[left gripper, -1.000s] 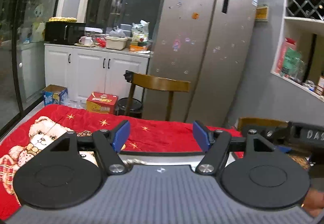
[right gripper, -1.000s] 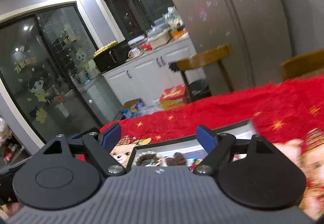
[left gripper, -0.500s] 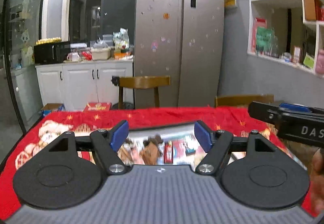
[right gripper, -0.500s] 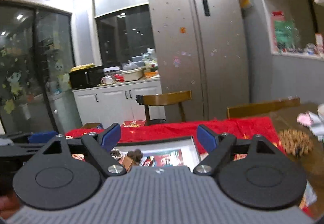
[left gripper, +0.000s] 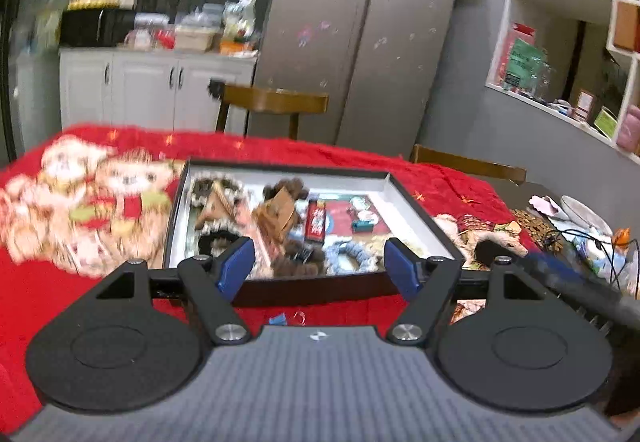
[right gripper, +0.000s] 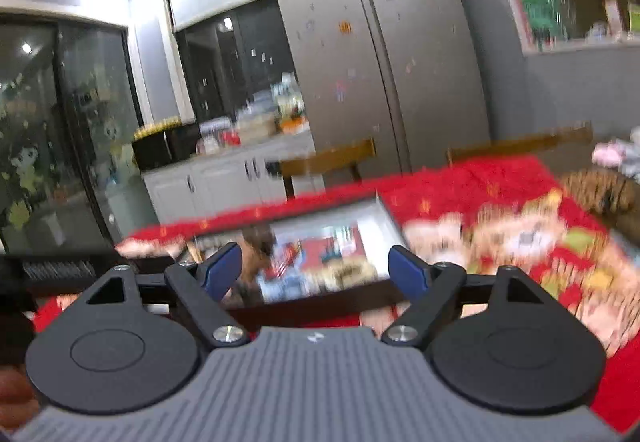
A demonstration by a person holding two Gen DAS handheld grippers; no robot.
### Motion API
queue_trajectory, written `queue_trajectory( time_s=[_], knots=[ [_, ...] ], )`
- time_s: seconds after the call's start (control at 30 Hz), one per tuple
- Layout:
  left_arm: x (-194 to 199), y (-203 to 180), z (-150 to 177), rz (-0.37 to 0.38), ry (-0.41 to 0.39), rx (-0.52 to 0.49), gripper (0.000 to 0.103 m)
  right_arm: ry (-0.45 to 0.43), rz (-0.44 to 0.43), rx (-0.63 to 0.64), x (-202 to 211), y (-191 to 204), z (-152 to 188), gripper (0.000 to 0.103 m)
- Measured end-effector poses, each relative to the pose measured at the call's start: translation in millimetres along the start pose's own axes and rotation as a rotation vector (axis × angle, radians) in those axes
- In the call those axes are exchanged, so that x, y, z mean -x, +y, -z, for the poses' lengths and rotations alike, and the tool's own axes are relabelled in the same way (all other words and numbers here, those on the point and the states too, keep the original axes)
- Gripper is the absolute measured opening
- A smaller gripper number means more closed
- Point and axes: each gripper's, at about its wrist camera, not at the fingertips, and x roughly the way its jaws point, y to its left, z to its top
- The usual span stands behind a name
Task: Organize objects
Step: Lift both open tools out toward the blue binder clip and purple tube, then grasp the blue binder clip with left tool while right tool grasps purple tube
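Observation:
A shallow black box with a white inside lies on the red cartoon-print cloth. It holds several small items: brown fluffy hair ties, a black-and-white frilly one, a red packet, a blue scrunchie. My left gripper hovers just short of the box's near wall, open, nothing between its blue pads. In the blurred right wrist view the same box lies ahead. My right gripper hangs over its near edge, jaws wide and closing slightly, empty.
A small blue scrap lies on the cloth before the box. The right gripper's body crosses the left view's right edge. Cables, a bowl and clutter sit at the table's right end. Wooden chairs stand behind; fridge and cabinets beyond.
Both grippers have dropped and tilted down toward the table. The box has come into fuller view and now fills the space between each pair of fingers. Both stay empty.

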Motion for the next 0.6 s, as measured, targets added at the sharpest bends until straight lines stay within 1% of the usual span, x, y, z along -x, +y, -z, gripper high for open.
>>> queue_trajectory(
  time_s=[0.1,0.23,0.27,0.33,0.47,0.57,0.6],
  knots=[
    [-13,2,6,-0.031,0.015,-0.034,0.076,0.100,0.038,-0.008,-14,-7,15,0.083],
    [-33,4,20,-0.062,0.073,-0.056,0.076,0.174,0.056,0.019,-12,-11,33,0.080],
    [-37,4,24,-0.073,0.081,-0.058,0.076,0.184,0.048,0.018,-11,-11,35,0.080],
    [-46,3,30,-0.093,0.103,-0.078,0.076,0.195,0.021,0.001,-11,-11,35,0.070],
    [-57,1,39,-0.108,0.122,-0.097,0.076,0.226,-0.003,0.029,-12,-11,46,0.061],
    [-63,0,46,-0.126,0.132,-0.106,0.076,0.308,-0.042,-0.030,-18,-14,49,0.058],
    [-64,0,48,-0.128,0.136,-0.108,0.076,0.338,-0.052,-0.057,-21,-16,50,0.054]
  ],
)
